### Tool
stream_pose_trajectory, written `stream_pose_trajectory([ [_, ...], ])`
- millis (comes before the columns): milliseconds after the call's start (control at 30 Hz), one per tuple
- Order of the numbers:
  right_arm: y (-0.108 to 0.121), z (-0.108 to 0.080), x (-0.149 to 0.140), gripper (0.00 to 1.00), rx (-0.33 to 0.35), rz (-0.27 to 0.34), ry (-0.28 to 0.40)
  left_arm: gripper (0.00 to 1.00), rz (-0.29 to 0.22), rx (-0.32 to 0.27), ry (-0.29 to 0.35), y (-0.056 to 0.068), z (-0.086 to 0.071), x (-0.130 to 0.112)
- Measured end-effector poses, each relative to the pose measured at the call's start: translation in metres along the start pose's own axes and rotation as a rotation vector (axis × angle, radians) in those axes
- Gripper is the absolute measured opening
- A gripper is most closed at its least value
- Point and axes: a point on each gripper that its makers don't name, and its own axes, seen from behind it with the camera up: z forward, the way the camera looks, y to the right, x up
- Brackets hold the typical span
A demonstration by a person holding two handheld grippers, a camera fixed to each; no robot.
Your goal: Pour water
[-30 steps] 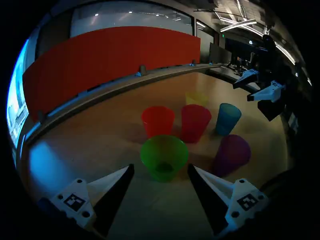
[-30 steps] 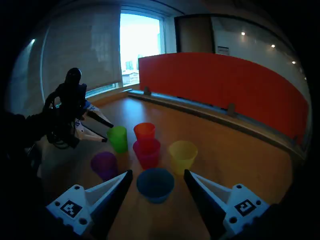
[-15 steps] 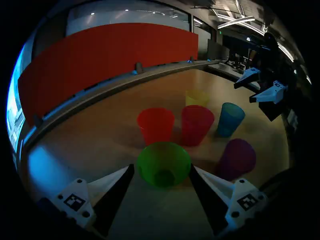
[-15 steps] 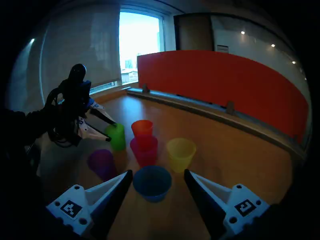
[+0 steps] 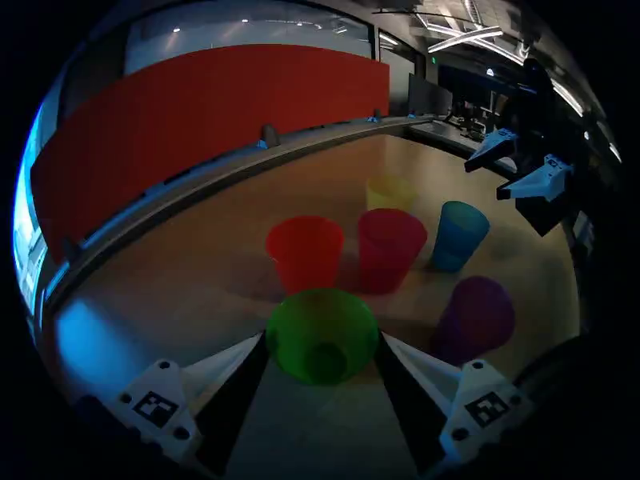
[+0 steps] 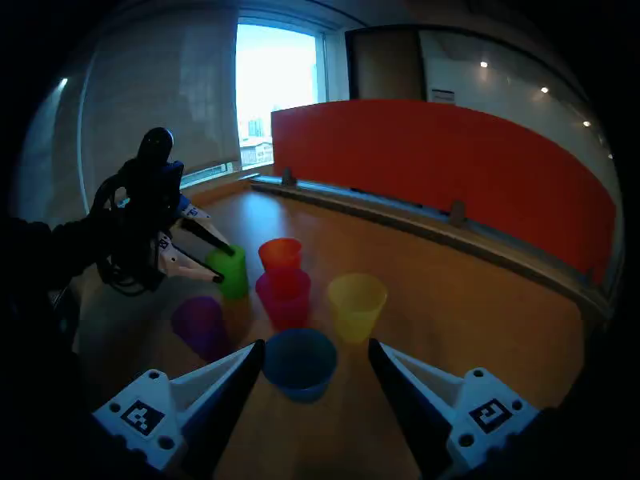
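Six translucent plastic cups stand upright in a loose cluster on the light wooden tabletop (image 5: 184, 272), all mouth-up. The green plastic cup (image 5: 322, 340) sits nearest in the left gripper view, directly between the two fingers of the left gripper (image 5: 320, 346). The jaws are spread wide and the tips flank the cup's sides. Whether they actually touch it cannot be told. A darker disc shows at the green cup's bottom, but no water line can be made out.

Behind it stand the orange-red plastic cup (image 5: 306, 252) and the crimson plastic cup (image 5: 390, 250), close together, with the yellow plastic cup (image 5: 390, 192) farther back. The purple plastic cup (image 5: 478, 318) is off to the side.

In the right gripper view, the blue plastic cup (image 6: 300, 366) stands between the fingers of the right gripper (image 6: 314, 347). These are also wide apart and grip nothing, with a clear gap on one side. Its interior looks uniformly blue, and whether it holds liquid is unclear.

A long red partition panel (image 5: 200, 104) runs behind the table.
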Motion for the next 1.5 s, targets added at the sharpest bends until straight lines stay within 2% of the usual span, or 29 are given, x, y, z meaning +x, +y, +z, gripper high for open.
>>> stream_pose_trajectory([
  [200, -0.002, 0.000, -0.004, 0.99, 0.001, -0.006, -0.008, 0.88, 0.004, 0.018, 0.007, -0.005, -0.003, 0.002],
  [433, -0.008, 0.006, -0.011, 1.00, 0.010, -0.021, -0.025, 0.88, -0.017, 0.013, 0.023, -0.004, -0.009, 0.008],
  [800, -0.017, 0.017, -0.027, 1.00, 0.024, -0.031, -0.053, 0.88, -0.008, 0.015, 0.024, -0.002, -0.015, 0.009],
  [1500, -0.013, 0.040, -0.046, 1.00, 0.005, -0.057, -0.087, 0.88, -0.013, 0.016, 0.038, -0.004, -0.022, 0.014],
])
